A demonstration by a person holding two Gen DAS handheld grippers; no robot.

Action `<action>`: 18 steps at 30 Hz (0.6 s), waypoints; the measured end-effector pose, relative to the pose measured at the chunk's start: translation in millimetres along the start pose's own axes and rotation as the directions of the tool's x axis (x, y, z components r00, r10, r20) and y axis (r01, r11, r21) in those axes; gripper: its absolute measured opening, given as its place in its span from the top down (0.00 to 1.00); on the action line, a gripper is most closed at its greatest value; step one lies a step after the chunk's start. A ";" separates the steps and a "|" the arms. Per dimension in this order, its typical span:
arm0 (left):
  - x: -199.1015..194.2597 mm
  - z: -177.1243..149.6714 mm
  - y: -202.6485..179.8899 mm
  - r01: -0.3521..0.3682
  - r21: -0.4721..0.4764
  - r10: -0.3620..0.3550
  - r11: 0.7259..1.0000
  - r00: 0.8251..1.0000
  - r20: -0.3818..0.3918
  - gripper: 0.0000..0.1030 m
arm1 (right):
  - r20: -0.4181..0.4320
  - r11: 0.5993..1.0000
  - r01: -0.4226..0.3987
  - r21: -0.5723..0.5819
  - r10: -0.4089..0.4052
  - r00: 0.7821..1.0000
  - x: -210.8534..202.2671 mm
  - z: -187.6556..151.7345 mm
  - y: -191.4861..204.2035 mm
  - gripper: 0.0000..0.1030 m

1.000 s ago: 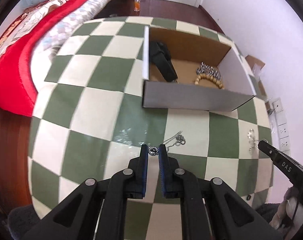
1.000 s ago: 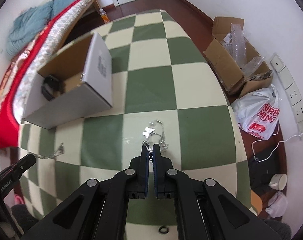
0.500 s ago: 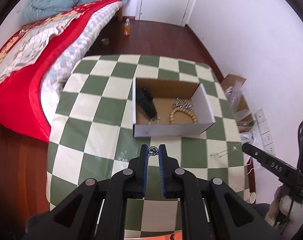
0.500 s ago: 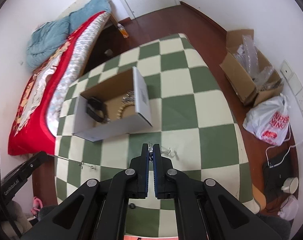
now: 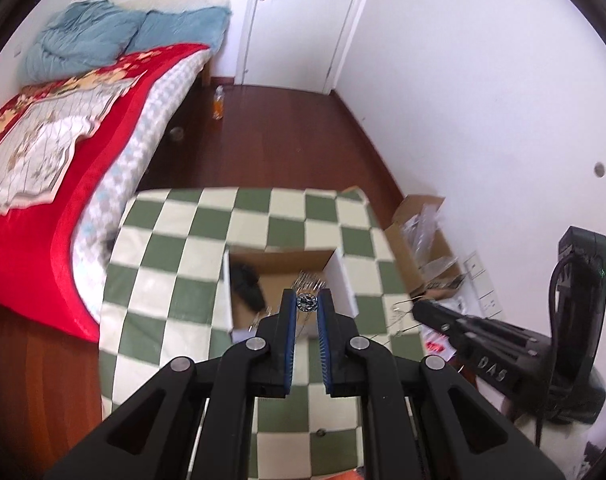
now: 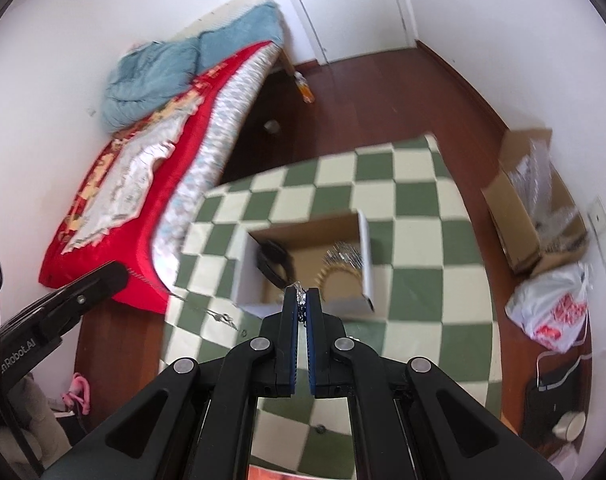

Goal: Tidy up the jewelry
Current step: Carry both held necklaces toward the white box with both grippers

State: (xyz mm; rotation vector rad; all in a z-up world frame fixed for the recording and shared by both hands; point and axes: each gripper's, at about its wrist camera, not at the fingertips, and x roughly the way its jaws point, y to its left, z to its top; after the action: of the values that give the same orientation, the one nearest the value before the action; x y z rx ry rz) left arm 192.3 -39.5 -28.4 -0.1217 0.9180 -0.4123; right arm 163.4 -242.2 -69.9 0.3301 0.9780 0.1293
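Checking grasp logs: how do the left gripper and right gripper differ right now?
Left gripper pinches a round pendant with a visible gap between its fingers; right gripper is nearly fully closed on a thin silver chain. The pendant's chain trails below the left gripper; the silver chain bunches at the right gripper's tips. Both hang above the open box.

You've got two grippers (image 5: 307, 303) (image 6: 302, 298), one open box (image 6: 365, 248), one checked table (image 5: 171, 256), and one bed (image 5: 43, 152).
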 end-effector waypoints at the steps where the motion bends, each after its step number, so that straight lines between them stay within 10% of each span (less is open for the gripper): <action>1: -0.9 7.4 -1.8 0.002 0.005 -0.003 1.000 1.000 0.007 0.93 | 0.010 1.000 -0.004 -0.012 0.004 1.000 -3.2 8.0 5.8 0.97; 18: 127.6 33.3 48.2 -0.042 -0.071 0.024 0.997 0.970 -0.241 0.92 | -0.162 0.999 0.013 -0.031 -0.018 0.987 103.0 72.5 17.8 0.97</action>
State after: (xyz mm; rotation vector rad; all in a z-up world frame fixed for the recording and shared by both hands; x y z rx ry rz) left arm 301.1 -48.3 -116.7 -0.1275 1.1730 -0.3664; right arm 281.6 -214.8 -108.2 0.2880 1.1387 0.1581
